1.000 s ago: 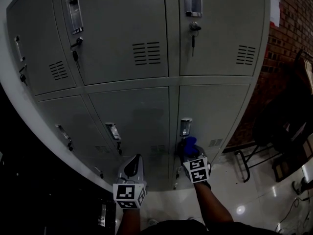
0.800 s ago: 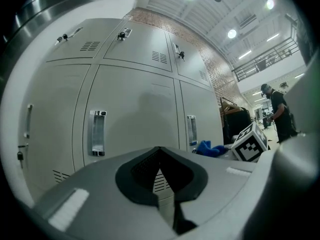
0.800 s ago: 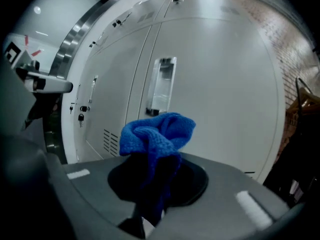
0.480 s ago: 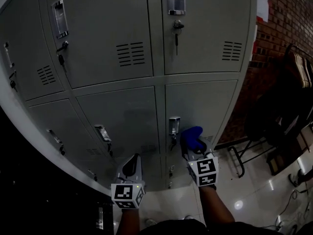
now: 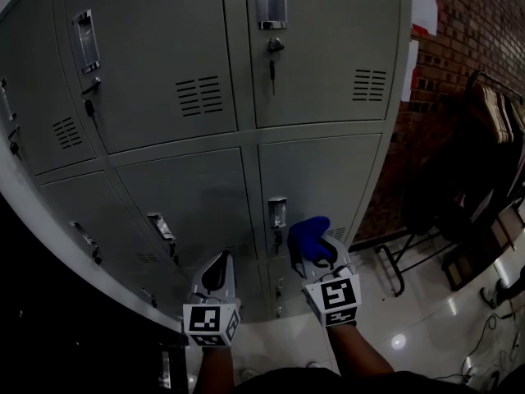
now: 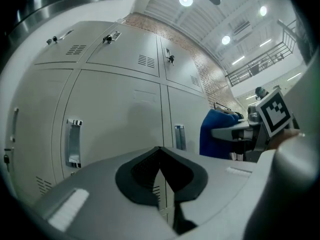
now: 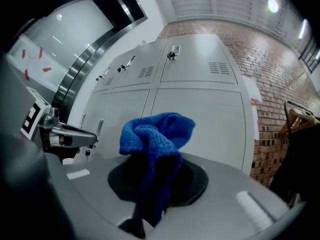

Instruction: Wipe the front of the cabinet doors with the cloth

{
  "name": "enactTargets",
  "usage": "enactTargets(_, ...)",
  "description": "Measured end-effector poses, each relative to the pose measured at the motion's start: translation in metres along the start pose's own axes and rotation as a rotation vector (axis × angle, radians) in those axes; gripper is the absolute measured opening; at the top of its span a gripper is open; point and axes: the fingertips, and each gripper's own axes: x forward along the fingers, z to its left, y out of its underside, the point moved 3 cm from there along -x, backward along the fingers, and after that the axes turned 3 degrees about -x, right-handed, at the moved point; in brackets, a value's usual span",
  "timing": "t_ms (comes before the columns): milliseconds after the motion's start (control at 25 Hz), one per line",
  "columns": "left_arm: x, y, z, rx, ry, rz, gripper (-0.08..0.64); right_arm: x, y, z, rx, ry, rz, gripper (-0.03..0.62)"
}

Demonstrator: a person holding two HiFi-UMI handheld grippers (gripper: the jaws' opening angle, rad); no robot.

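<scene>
1. When looking down from the head, finds the right gripper (image 5: 315, 261) at about 5 o'clock, clenched on the blue cloth (image 5: 309, 236).
2. In the right gripper view, shows the blue cloth bunched and standing up out of the pinched jaws, with one end hanging down between them.
3. Places the blue cloth before the grey cabinet doors (image 5: 324, 171), on the lower right door, just at 3 o'clock from its metal handle (image 5: 277, 212); cannot tell whether touching the door or only very near.
4. Finds the left gripper (image 5: 220, 263) at about 7 o'clock, beside the right one, pointing at the lower doors.
5. In the left gripper view, shows those jaws pressed together with nothing between.
6. Higher, at 12 o'clock, shows a key (image 5: 271, 60) hanging in the lock of an upper door.
7. At 3 o'clock, has a brick wall (image 5: 459, 64); at 5 o'clock, a shiny floor (image 5: 418, 335).
</scene>
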Motion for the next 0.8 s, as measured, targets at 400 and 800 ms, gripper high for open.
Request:
enactTargets(400,0.001,-0.003,-0.003,0.002,-0.002,-0.007,0.014,-0.001,0.009,0.008,0.006,-0.019,0.006,0.057)
enactTargets(800,-0.003,0.0,-0.004,-0.012,0.0,0.0,0.014,-0.006,0.005,0.012,-0.024,-0.022,-0.003,0.057)
